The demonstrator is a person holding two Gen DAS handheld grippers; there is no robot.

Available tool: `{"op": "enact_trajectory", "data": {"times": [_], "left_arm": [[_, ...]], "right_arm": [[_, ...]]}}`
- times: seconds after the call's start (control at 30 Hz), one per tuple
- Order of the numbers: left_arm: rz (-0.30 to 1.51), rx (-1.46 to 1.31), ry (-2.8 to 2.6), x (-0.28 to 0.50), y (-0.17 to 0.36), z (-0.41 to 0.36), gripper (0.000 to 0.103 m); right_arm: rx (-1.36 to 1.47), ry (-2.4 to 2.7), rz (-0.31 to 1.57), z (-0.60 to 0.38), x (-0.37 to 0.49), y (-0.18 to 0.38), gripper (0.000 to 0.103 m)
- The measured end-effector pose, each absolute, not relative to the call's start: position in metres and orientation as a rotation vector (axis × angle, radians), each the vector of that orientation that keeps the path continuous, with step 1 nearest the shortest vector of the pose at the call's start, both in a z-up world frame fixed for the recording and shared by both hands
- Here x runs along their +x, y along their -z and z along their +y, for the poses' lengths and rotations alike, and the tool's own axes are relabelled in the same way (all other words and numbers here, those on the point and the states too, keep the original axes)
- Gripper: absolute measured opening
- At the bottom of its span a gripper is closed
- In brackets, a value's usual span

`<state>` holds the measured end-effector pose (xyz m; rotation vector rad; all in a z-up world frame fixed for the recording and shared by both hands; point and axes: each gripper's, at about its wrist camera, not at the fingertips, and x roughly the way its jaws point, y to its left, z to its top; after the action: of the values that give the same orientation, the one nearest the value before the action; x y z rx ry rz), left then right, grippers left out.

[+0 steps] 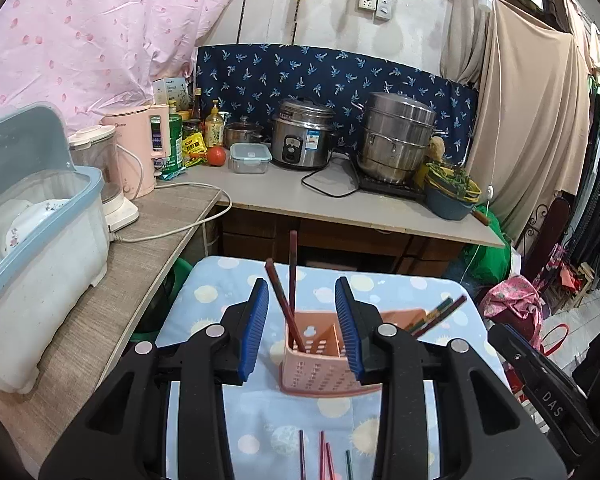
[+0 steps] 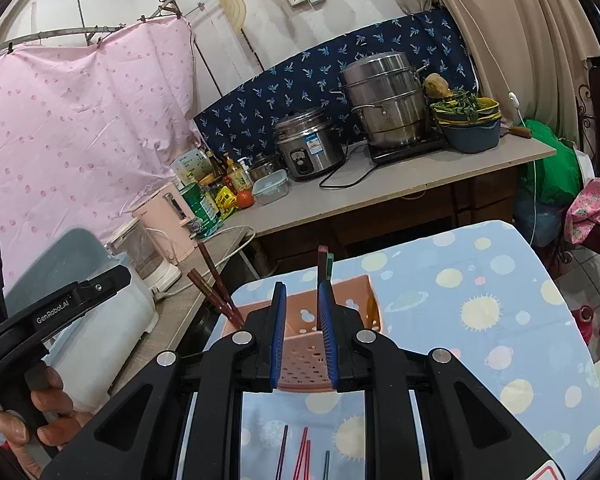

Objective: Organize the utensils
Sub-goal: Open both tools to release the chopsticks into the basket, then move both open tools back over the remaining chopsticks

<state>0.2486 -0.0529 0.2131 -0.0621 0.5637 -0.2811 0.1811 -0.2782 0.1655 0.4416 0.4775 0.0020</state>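
Left wrist view: pink utensil basket [image 1: 320, 354] sits mid-table on the dotted blue table [image 1: 412, 296] cloth. Two dark chopsticks [image 1: 290, 280] stand in its left compartment, another pair [image 1: 440, 314] leans out of the right one. Loose chopsticks [image 1: 324, 456] lie flat at the near edge, not yet sorted. Left gripper [image 1: 302, 328] is partly open, nothing between the pads. Right gripper [image 2: 303, 328] has a narrower gap and is also empty; the pair behind it looks free-standing in the basket. Reads as between deposits. Next: drop to the near edge, pinch one loose stick cleanly, tilt it upright into a compartment.
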Motion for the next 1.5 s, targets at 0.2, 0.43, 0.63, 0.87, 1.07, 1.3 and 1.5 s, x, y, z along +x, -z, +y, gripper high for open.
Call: {"op": "enact_trajectory", "data": {"times": [0.2,0.43,0.63,0.87,1.07,1.3,1.5], "left_arm": [[0.583,0.008,0.231,0.221,-0.194,-0.053,0.033],[0.637,0.054,0.208,0.19,-0.166,-0.051,0.033],[0.673,0.074,0.202,0.17,-0.148,-0.046,0.033],[0.726,0.081,0.196,0.152,-0.124,-0.038,0.033],[0.762,0.115,0.188,0.134,-0.101,-0.034,0.033],[0.822,0.14,0.199,0.111,-0.064,-0.029,0.04],[0.871,0.14,0.198,0.099,-0.041,-0.024,0.049]], "right_arm": [[0.404,-0.014,0.509,-0.264,0.15,-0.154,0.018],[0.348,-0.029,0.557,-0.242,0.116,-0.135,0.018],[0.347,-0.042,0.595,-0.233,0.092,-0.119,0.018],[0.311,-0.035,0.665,-0.217,0.064,-0.09,0.018],[0.273,-0.046,0.752,-0.198,0.039,-0.056,0.018],[0.269,-0.058,0.861,-0.18,0.018,-0.015,0.018],[0.226,-0.055,0.903,-0.169,0.011,0.005,0.018]]}}
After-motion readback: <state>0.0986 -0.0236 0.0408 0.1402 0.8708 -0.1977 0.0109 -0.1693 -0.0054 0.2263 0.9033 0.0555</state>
